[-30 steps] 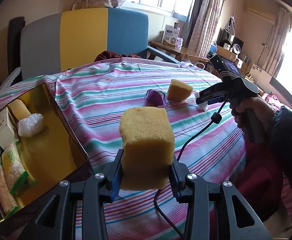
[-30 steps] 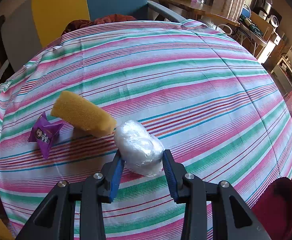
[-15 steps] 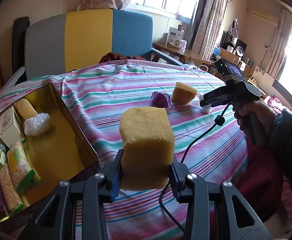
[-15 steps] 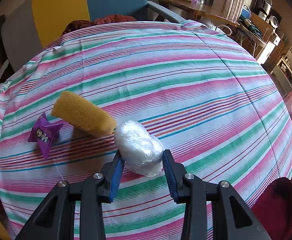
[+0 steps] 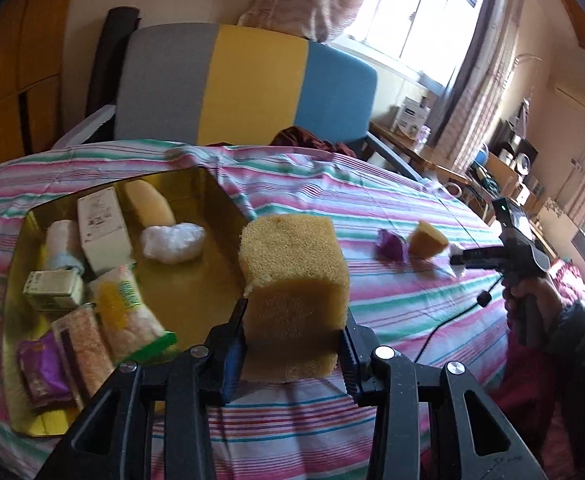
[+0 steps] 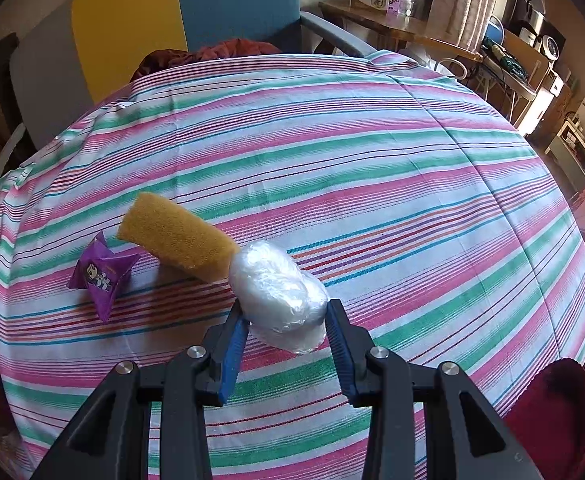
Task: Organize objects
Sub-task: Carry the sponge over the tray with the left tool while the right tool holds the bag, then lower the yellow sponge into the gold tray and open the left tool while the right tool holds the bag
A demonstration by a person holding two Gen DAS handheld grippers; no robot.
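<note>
My left gripper [image 5: 292,344] clamps a yellow sponge block [image 5: 294,280], held in the air just beside the gold tray [image 5: 212,192], which holds boxes, packets and a white wad. My right gripper [image 6: 286,332] squeezes a bundle wrapped in clear plastic [image 6: 280,292] on the striped bench [image 6: 372,168]. A second sponge [image 6: 174,236] touches the bundle, and a purple packet [image 6: 102,274] lies near it.

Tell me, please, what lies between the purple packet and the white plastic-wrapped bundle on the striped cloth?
A yellow sponge lies between the purple packet and the plastic-wrapped bundle, its near end against the bundle. The right wrist view shows this best.
</note>
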